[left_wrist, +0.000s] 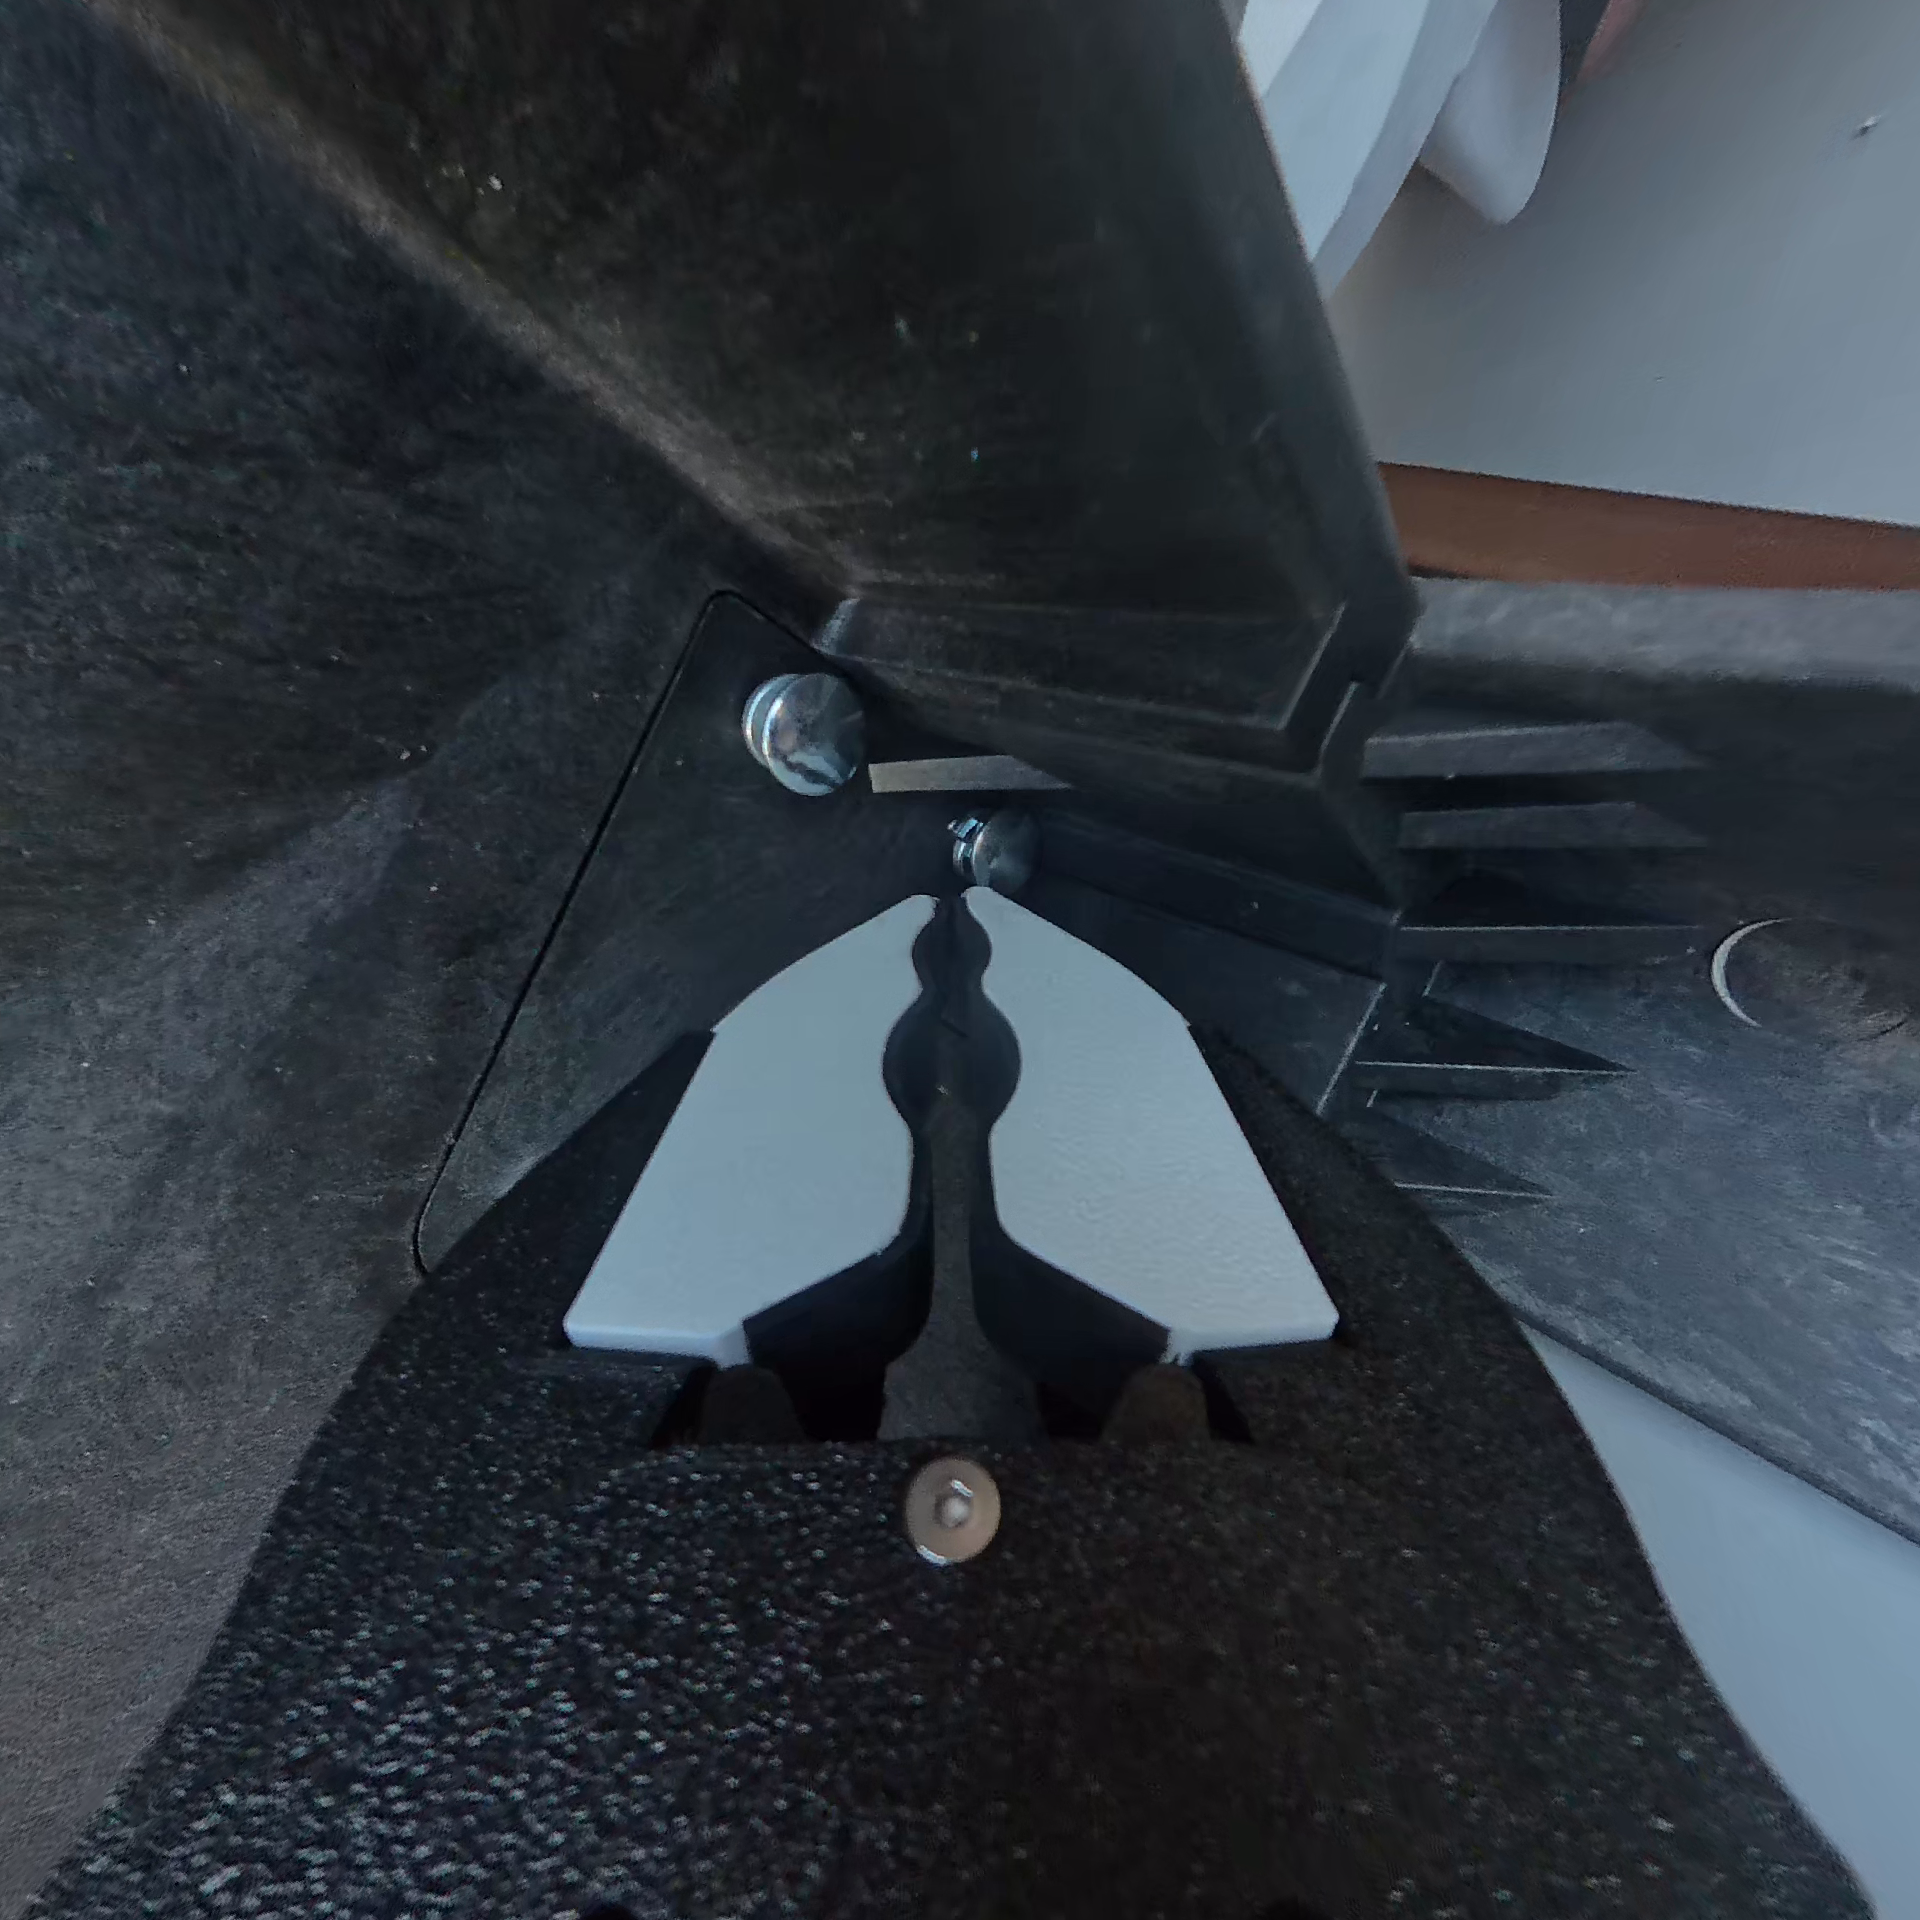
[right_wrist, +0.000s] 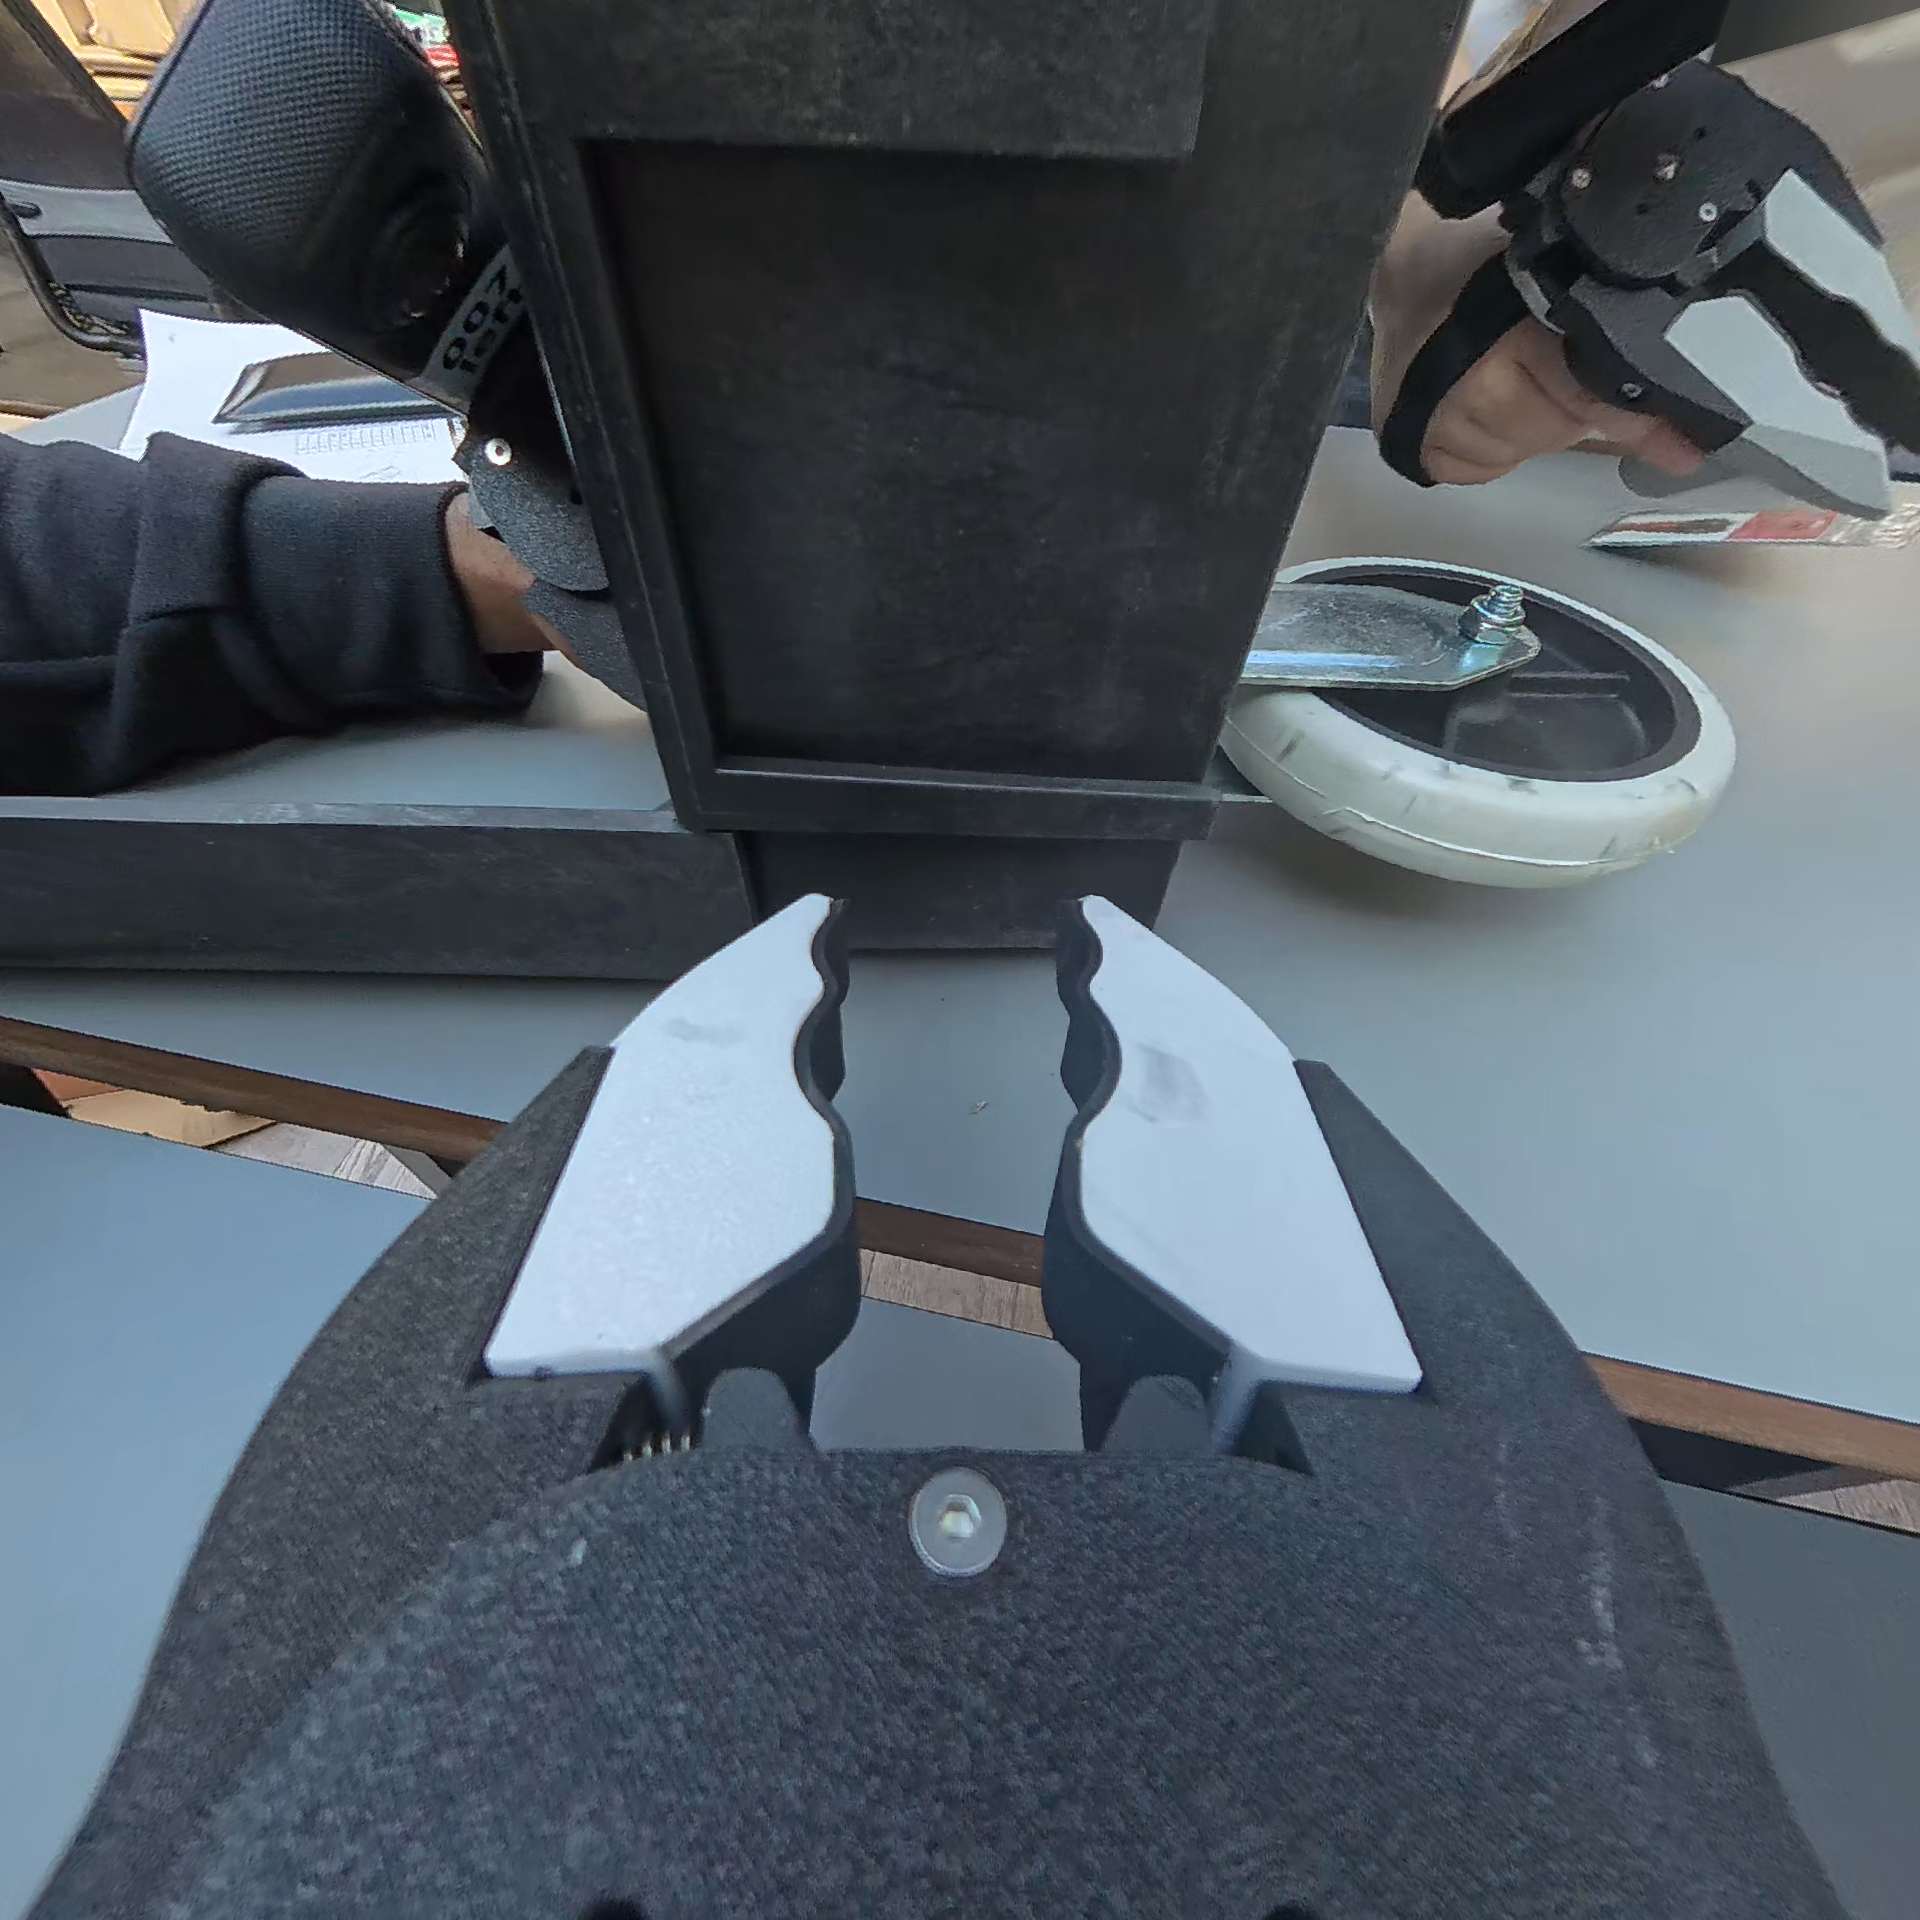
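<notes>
Grey tabletop (right_wrist: 1455, 1039) fills the right wrist view, matte and smooth, with a brown wooden edge band (right_wrist: 987, 1236) running across under the right gripper (right_wrist: 954, 914). Below that band there's a second grey surface (right_wrist: 156, 1299), and a sliver of wood-look floor (right_wrist: 343, 1169) shows between the two. On the table stands a black block (right_wrist: 935, 468), scuffed and dusty, framed like a recessed panel, with a low black bar (right_wrist: 312, 883) stretching off to its left. The right gripper's jaws stand apart, tips just short of the block's base, pads pressing on nothing. Behind the block lies a white caster wheel (right_wrist: 1507, 790) on its side, metal bracket (right_wrist: 1371, 644) and bolt up top. Papers (right_wrist: 260, 384) lie on the far side of the table, and a chair (right_wrist: 62, 208) stands beyond them. A third gripper (right_wrist: 1787, 343) hovers upper right in someone's hand (right_wrist: 1496, 416); a dark sleeve (right_wrist: 208, 592) rests on the table at left.

Over in the left wrist view, the left gripper (left_wrist: 951, 894) is pinched closed, tips meeting with nothing between them, right up against the block's dark plate (left_wrist: 675, 935) just below two silver screws (left_wrist: 805, 732). Pale wall (left_wrist: 1662, 312) and a wooden strip (left_wrist: 1662, 530) show beyond.
</notes>
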